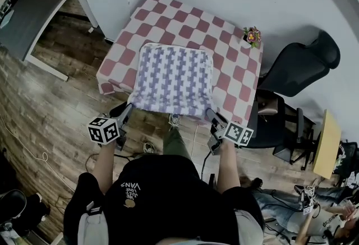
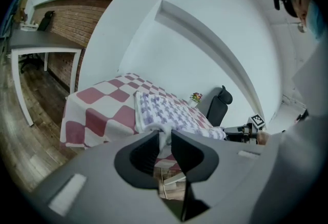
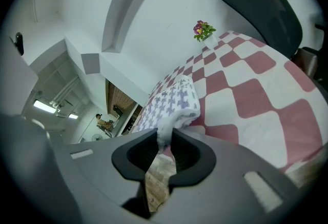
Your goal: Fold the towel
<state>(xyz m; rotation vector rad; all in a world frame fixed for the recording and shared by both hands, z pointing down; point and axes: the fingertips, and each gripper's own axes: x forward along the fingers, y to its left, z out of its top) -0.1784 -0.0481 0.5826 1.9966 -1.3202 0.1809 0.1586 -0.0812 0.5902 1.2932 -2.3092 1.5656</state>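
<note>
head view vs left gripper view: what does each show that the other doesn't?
Head view only: the whole outline of the towel, the left gripper seen from outside, and the person's arms.
Left gripper view only: a close look at that gripper's jaws pinched on a towel corner.
Both: the checked tablecloth, the flower pot, the black chair, and the right gripper at the other near corner.

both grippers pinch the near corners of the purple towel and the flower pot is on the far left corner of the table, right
No: the flower pot is on the far right corner of the table, per the head view. The left gripper and right gripper do pinch the near corners of the purple towel.
</note>
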